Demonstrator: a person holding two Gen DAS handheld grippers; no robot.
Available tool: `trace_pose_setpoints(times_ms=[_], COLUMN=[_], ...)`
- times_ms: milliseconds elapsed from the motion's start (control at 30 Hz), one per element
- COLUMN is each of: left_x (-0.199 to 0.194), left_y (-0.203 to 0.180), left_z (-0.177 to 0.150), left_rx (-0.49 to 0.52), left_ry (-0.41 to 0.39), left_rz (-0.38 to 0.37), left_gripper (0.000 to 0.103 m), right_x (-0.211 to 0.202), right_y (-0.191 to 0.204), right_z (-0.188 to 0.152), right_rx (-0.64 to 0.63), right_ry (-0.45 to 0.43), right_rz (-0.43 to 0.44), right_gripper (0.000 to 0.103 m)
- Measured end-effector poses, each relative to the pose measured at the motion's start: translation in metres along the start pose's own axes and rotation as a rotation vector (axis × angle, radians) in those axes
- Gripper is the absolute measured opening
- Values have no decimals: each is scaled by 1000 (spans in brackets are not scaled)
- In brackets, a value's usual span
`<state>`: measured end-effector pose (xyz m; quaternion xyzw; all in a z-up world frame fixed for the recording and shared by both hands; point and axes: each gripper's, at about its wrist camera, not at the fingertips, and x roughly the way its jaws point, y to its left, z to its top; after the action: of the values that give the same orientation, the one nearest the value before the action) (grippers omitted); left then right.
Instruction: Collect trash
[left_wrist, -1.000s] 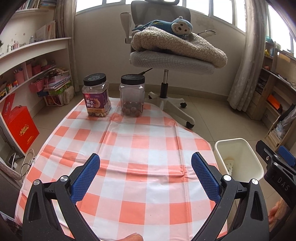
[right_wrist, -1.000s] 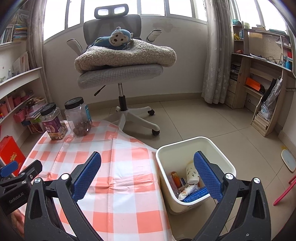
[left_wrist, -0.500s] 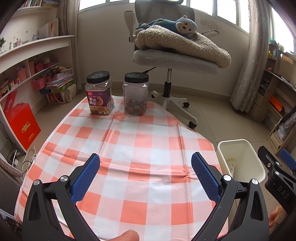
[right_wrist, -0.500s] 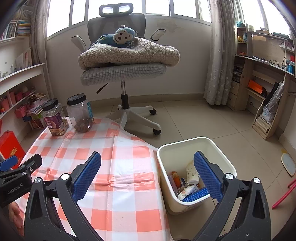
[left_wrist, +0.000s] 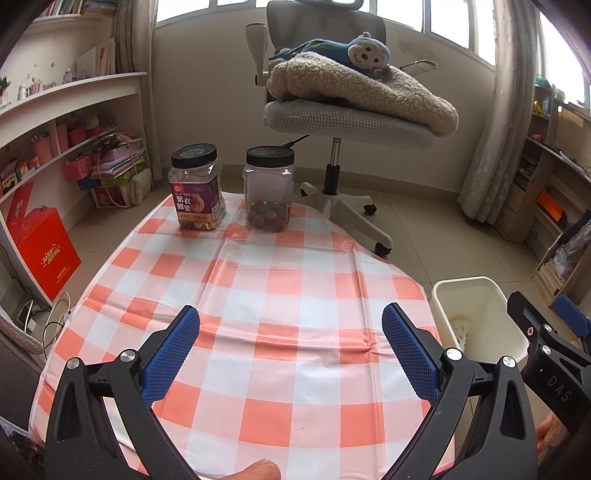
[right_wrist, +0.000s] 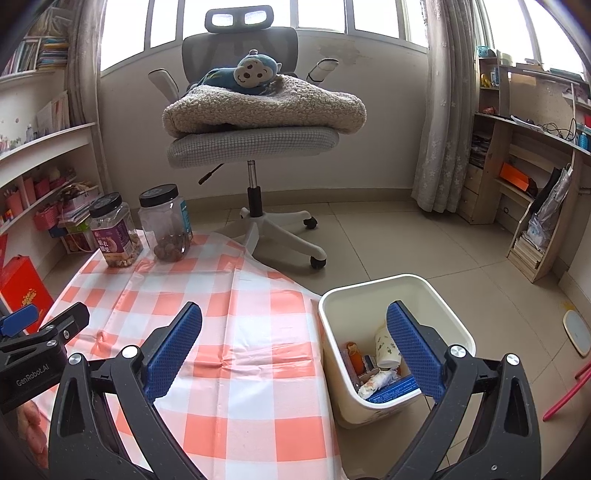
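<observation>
Hovering: both grippers, left (left_wrist: 290, 347) and right (right_wrist: 293, 345), gaped empty | trash (right_wrist: 380, 363) lay in bin (right_wrist: 369, 291), right gripper's near right

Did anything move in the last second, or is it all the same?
Only the cameras shifted a little: both views tipped slightly, so the two jars and the chair sit a bit lower in the picture. Nothing was grabbed or dropped. The left gripper and right gripper stayed open and empty, and the trash stayed in the bin.
</observation>
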<state>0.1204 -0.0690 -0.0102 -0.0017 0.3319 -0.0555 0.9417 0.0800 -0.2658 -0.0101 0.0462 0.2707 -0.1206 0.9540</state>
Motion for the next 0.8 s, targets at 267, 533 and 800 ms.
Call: trace_pose_setpoints(times_ms=[267, 533, 800], left_x=[-6, -8, -8], left_y=[-5, -5, -7], left_z=[0, 0, -1], left_rx=[9, 6, 18], left_ry=[-16, -19, -26], left_rz=[-15, -17, -3], left_gripper=[96, 96, 96], right_x=[2, 1, 4], right_y=[2, 3, 4], right_z=[0, -1, -2], right_rx=[-9, -11, -11], right_ry=[10, 10, 28], right_rz=[8, 18, 26], right_gripper=[96, 96, 96])
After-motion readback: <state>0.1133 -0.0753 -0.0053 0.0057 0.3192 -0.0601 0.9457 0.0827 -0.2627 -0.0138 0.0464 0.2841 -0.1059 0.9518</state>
